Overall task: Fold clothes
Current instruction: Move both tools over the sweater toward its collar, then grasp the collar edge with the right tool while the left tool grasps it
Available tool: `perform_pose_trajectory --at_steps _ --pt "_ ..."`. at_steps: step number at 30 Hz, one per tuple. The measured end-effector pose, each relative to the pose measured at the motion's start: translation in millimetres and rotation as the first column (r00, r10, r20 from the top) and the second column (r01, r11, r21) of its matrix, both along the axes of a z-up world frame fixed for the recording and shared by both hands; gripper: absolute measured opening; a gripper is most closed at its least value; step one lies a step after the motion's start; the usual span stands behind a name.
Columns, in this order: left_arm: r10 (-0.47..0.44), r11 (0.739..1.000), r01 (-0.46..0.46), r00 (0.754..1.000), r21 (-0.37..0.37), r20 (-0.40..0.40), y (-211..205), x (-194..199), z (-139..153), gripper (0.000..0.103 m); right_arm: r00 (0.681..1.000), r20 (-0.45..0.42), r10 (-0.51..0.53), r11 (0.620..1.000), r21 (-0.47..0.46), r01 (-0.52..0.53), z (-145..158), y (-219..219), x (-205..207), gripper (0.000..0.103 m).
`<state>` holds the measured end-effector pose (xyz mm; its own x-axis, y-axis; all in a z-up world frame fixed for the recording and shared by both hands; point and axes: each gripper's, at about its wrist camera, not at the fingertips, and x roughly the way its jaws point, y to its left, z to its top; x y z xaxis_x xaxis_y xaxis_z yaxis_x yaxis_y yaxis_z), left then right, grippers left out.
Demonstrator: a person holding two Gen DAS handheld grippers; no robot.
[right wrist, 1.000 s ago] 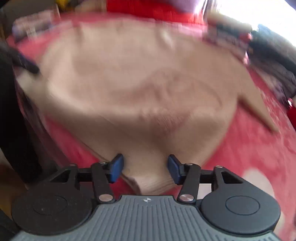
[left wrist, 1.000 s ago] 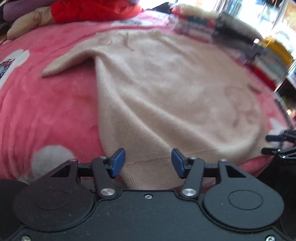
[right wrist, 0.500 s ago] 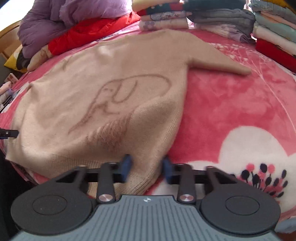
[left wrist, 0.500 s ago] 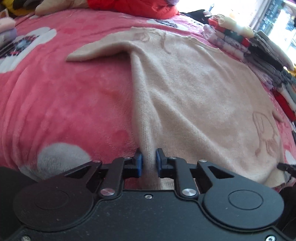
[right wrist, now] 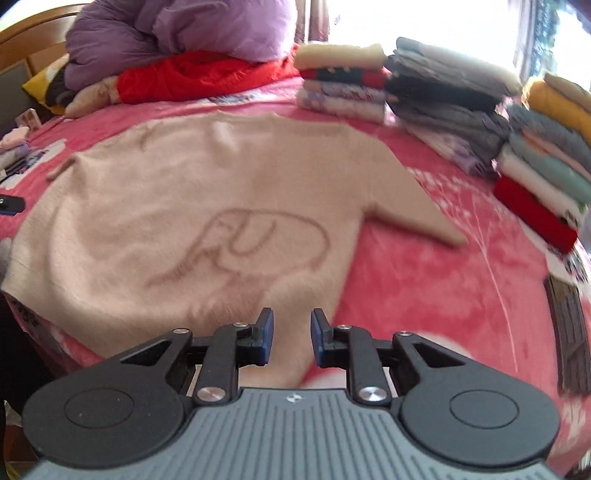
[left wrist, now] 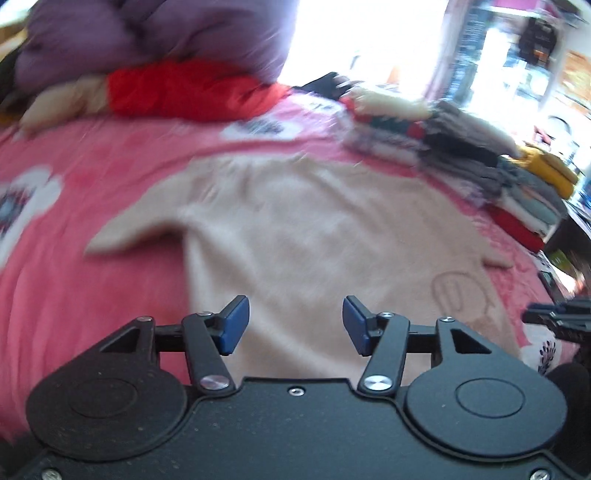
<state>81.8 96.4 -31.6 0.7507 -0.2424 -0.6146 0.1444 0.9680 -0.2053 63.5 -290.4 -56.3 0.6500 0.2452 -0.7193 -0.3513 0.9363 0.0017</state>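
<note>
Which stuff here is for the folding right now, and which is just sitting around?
For the folding:
beige sweater, spread flat
left gripper, open
right gripper, open

Just sitting around:
pink blanket
stacks of folded clothes
purple duvet
red garment

No readable text, labels or numbers anywhere.

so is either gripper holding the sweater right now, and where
Neither. The left gripper and right gripper are both open over the beige sweater hem.
</note>
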Motion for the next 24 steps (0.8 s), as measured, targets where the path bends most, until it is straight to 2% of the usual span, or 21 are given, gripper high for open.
perform_pose_trajectory --at_steps 4,9,12,15,19,21,24 --pt "-0.095 0.994 0.092 0.994 0.063 0.056 -12.7 55.4 4.5 0.057 0.997 0.044 0.065 0.998 0.016 -0.066 9.8 16.2 40.9 0.023" --pt "-0.176 0.977 0.170 0.984 0.127 0.034 -19.0 139.1 -8.6 0.058 0.983 0.102 0.152 0.988 0.015 -0.154 11.9 38.3 110.6 0.038" --pt "-0.215 0.962 0.208 0.976 0.176 0.022 -19.7 186.7 -18.9 0.058 0.975 0.108 0.196 0.980 0.020 -0.199 8.2 50.5 158.2 0.042" --pt "-0.281 0.938 0.272 0.960 0.216 0.007 -22.2 226.0 -28.5 0.058 0.956 0.121 0.267 0.964 -0.029 -0.265 4.5 66.9 204.8 0.043" --pt "-0.392 0.888 0.379 0.920 0.260 -0.001 -32.5 267.6 -35.2 0.058 0.923 0.129 0.362 0.932 -0.078 -0.355 1.0 92.2 258.9 0.052" --pt "-0.448 0.857 0.431 0.894 0.284 -0.003 -38.9 283.5 -37.7 0.058 0.895 0.130 0.426 0.903 -0.114 -0.414 -0.1 105.9 279.5 0.054" --pt "-0.546 0.791 0.521 0.838 0.319 -0.014 -50.0 303.5 -40.8 0.058 0.843 0.121 0.524 0.847 -0.173 -0.502 -2.7 127.0 306.2 0.054"
